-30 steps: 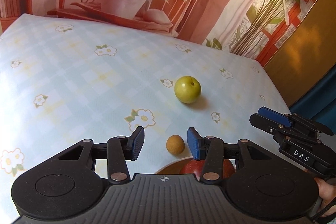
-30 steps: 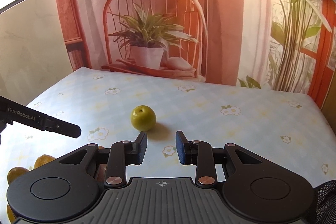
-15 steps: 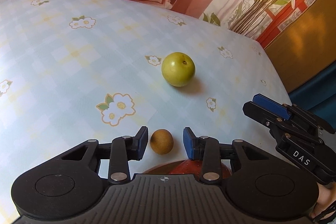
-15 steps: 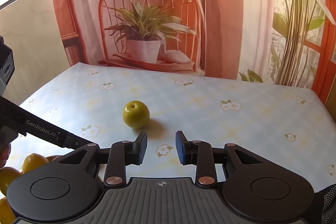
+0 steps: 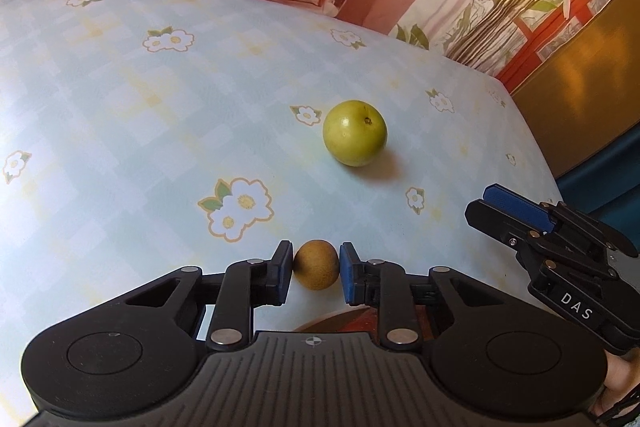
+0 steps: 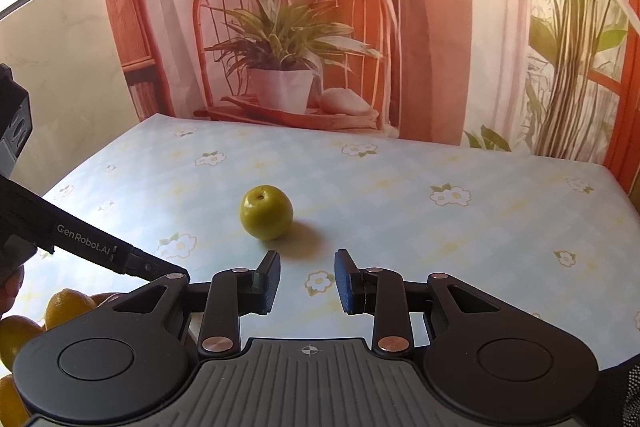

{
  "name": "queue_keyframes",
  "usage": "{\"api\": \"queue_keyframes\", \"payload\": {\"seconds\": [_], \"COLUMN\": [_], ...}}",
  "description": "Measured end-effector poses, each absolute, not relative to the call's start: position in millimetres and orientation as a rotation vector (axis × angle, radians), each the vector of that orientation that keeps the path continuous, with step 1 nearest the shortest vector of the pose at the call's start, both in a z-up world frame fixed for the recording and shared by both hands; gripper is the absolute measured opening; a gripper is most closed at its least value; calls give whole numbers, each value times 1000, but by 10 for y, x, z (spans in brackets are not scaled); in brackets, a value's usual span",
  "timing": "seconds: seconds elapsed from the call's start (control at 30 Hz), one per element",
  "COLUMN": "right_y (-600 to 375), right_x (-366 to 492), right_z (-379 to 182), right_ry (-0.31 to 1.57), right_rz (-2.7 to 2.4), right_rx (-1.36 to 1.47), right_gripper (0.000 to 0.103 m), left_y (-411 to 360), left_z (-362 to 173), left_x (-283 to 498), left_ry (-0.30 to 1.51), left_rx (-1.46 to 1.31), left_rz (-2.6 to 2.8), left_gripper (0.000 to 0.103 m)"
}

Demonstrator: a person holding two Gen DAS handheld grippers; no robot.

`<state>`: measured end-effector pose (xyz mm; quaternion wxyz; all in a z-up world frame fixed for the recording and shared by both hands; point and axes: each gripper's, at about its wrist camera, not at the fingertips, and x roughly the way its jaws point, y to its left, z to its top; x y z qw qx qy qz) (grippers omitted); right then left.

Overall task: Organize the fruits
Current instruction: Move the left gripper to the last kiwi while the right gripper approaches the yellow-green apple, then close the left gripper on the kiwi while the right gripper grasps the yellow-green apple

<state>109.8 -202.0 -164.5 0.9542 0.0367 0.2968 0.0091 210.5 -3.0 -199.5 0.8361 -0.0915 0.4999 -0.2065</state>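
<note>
A small brown round fruit [image 5: 316, 269] sits on the flowered tablecloth, and my left gripper [image 5: 316, 274] is shut on it, a blue pad pressing each side. Farther out lies a green apple [image 5: 355, 133], which the right wrist view shows as well [image 6: 266, 213], just beyond my right gripper [image 6: 307, 281]. That gripper is open with nothing between its pads and hovers over the cloth. Seen from the left wrist, it hangs at the right [image 5: 492, 205].
A brown plate rim [image 5: 320, 323] with something red [image 5: 362, 319] on it shows under the left gripper's fingers. Several yellow fruits [image 6: 64, 307] lie at the lower left of the right wrist view. A printed backdrop [image 6: 288, 67] rises behind the table's far edge.
My left gripper came down and forward over the small brown fruit and its jaws closed onto it. The right gripper stayed where it was, still open.
</note>
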Motion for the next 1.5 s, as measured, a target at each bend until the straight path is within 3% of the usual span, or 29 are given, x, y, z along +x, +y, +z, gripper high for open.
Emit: {"api": "queue_keyframes", "payload": {"seconds": [0.2,0.37,0.8,1.0,1.5], "right_y": [-1942,-1826,-1585,-1579,-1661], "right_x": [1239,1461,2017,2048,1202], "right_z": [-1616,-1640,-1980,-2015,-1659], "right_ry": [568,541,649,662,573], "right_rz": [54,78,127,118,106], "right_rx": [27,-28,-101,-91,7], "right_gripper": [34,55,54,47,43], "left_y": [95,238,472,476,344], "left_z": [-1757,-1566,-1408,-1426,-1289], "left_x": [2023,1977,1842,1775,1356], "left_ry": [943,845,777,772,715], "left_rx": [-154,-131,-173,-175,-142], "left_rz": [-399,-335,-298,-314,-411], "left_gripper": [26,27,27,27,27]}}
